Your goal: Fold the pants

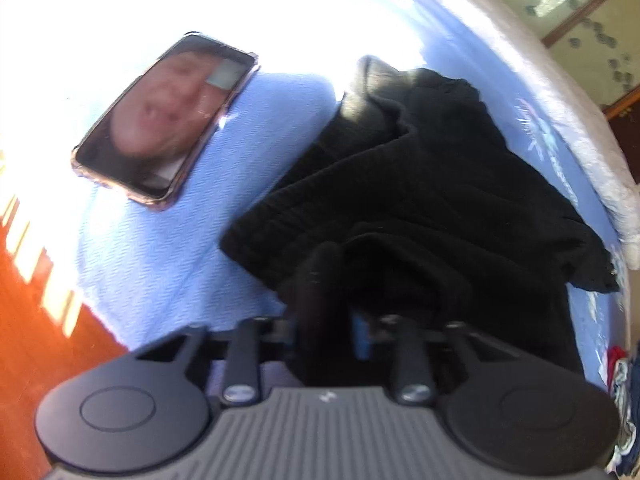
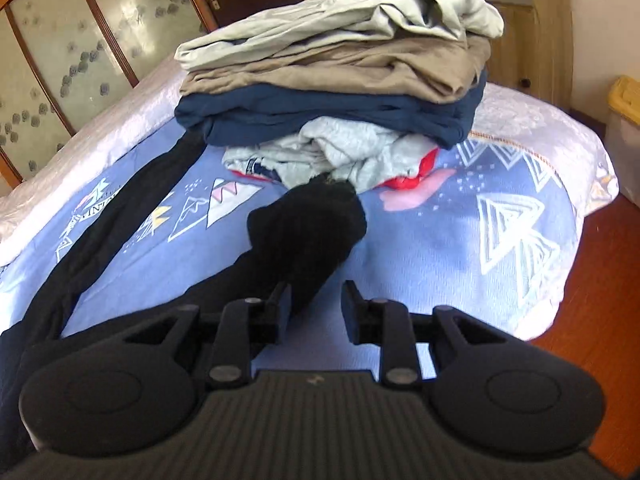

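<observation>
Black pants (image 1: pixel 420 184) lie bunched on the blue bedspread (image 1: pixel 168 248). In the left wrist view my left gripper (image 1: pixel 340 280) is shut on a fold of the pants' near edge; the cloth hides the right finger. In the right wrist view the pants' two legs run away across the bed: one leg (image 2: pixel 120 220) along the left, the other ending in a crumpled cuff (image 2: pixel 312 220). My right gripper (image 2: pixel 316 300) is open, just above the bed, with the near part of that leg beside its left finger (image 2: pixel 280 300).
A phone (image 1: pixel 164 120) in a pink case lies on the bed left of the pants. A tall stack of folded clothes (image 2: pixel 340 64) with a loose grey and red heap (image 2: pixel 340 156) stands beyond the cuff. The bed's edges drop to wood floor (image 2: pixel 600 300).
</observation>
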`<state>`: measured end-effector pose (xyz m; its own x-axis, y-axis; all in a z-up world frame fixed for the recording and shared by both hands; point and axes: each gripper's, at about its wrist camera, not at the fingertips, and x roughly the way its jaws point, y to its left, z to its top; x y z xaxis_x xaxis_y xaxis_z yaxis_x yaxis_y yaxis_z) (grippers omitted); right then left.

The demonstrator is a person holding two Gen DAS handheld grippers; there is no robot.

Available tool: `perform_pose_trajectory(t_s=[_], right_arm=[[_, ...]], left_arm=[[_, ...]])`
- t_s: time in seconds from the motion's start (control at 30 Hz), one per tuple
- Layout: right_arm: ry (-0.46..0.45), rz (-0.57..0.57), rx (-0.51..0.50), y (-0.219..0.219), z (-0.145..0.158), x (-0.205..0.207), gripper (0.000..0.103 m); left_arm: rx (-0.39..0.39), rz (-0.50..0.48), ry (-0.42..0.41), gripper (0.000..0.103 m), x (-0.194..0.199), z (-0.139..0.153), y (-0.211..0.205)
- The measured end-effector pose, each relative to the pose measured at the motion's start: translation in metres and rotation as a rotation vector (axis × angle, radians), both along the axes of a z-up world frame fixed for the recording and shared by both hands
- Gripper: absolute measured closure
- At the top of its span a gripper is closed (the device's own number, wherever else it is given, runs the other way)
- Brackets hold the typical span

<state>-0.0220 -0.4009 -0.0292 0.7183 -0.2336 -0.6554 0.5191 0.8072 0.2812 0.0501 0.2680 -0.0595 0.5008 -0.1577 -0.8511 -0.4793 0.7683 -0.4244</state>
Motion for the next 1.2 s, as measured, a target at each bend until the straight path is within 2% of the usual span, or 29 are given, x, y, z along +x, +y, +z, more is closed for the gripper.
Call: perform_pose_trajectory(t_s=[0.07,0.1,0.13,0.2,0.23,0.27,0.3,0.33,0.4,0.43,0.5,0.57,0.6,0.63,0.67,0.7,0.73,0.83,0.93,1.07,1.1,1.17,1.2], right_arm=[[-0.026,-0.031,0.01,-0.012,-0.008,0.011,0.059],[-0.05,-0.061,0.051,-0.022,-0.014,0.015,0.054],[-0.07,-0.094,0.111,-0.034,-0.021,0.021,0.05],[-0.101,-0.153,0.268,-0.06,-0.043,0.033,0.051],[-0.119,-0.153,0.356,-0.068,-0.054,0.037,0.06],[-0.129,-0.171,0.439,-0.073,-0.06,0.039,0.093],[-0.145,-0.201,0.451,-0.072,-0.053,0.037,0.094],[-0.181,-0.18,0.417,-0.066,-0.039,0.036,0.094],[-0.263,-0.118,0.281,-0.043,0.006,0.03,0.094],[-0.276,-0.09,0.213,-0.033,0.024,0.029,0.094],[-0.245,-0.069,0.085,-0.014,0.051,0.033,0.093],[-0.196,-0.08,0.047,-0.007,0.051,0.048,0.087],[-0.166,-0.074,0.044,-0.008,0.044,0.056,0.071],[-0.119,-0.062,0.051,-0.012,0.031,0.065,0.048],[-0.074,-0.083,0.056,-0.018,0.017,0.067,0.048],[-0.04,-0.13,0.068,-0.024,0.005,0.062,0.053],[-0.045,-0.18,0.114,-0.032,-0.006,0.048,0.054],[-0.135,-0.256,0.287,-0.054,-0.032,0.003,0.056],[-0.178,-0.258,0.36,-0.066,-0.046,-0.017,0.056],[-0.257,-0.211,0.463,-0.07,-0.058,-0.011,0.06],[-0.259,-0.2,0.474,-0.07,-0.064,-0.003,0.065],[-0.219,-0.192,0.467,-0.07,-0.078,0.016,0.084],[-0.196,-0.198,0.463,-0.067,-0.086,0.024,0.097]], left_arm=[[-0.045,0.043,-0.004,0.092,-0.004,0.002,0.008],[-0.061,0.061,-0.006,0.093,-0.006,0.004,0.011],[-0.076,0.083,-0.011,0.094,-0.009,0.007,0.015],[-0.101,0.126,-0.02,0.094,-0.015,0.016,0.024],[-0.119,0.139,-0.025,0.094,-0.017,0.02,0.028],[-0.14,0.151,-0.034,0.094,-0.021,0.023,0.033],[-0.147,0.156,-0.046,0.094,-0.025,0.03,0.037],[-0.141,0.157,-0.058,0.094,-0.027,0.037,0.039],[-0.121,0.158,-0.083,0.094,-0.032,0.053,0.042],[-0.11,0.161,-0.091,0.094,-0.034,0.057,0.043],[-0.086,0.172,-0.093,0.094,-0.033,0.061,0.047],[-0.062,0.179,-0.069,0.094,-0.027,0.057,0.047],[-0.065,0.179,-0.052,0.094,-0.025,0.052,0.046],[-0.074,0.177,-0.037,0.094,-0.024,0.045,0.044],[-0.082,0.174,-0.022,0.094,-0.023,0.041,0.042],[-0.088,0.171,-0.012,0.094,-0.023,0.038,0.039],[-0.087,0.168,-0.007,0.094,-0.026,0.035,0.037],[-0.082,0.163,0.003,0.094,-0.03,0.031,0.036],[-0.093,0.169,0.014,0.094,-0.028,0.029,0.039],[-0.076,0.17,0.004,0.094,-0.026,0.034,0.037],[-0.074,0.17,0.004,0.094,-0.025,0.034,0.036],[-0.076,0.174,0.008,0.094,-0.026,0.035,0.036],[-0.079,0.178,0.01,0.094,-0.026,0.035,0.036]])
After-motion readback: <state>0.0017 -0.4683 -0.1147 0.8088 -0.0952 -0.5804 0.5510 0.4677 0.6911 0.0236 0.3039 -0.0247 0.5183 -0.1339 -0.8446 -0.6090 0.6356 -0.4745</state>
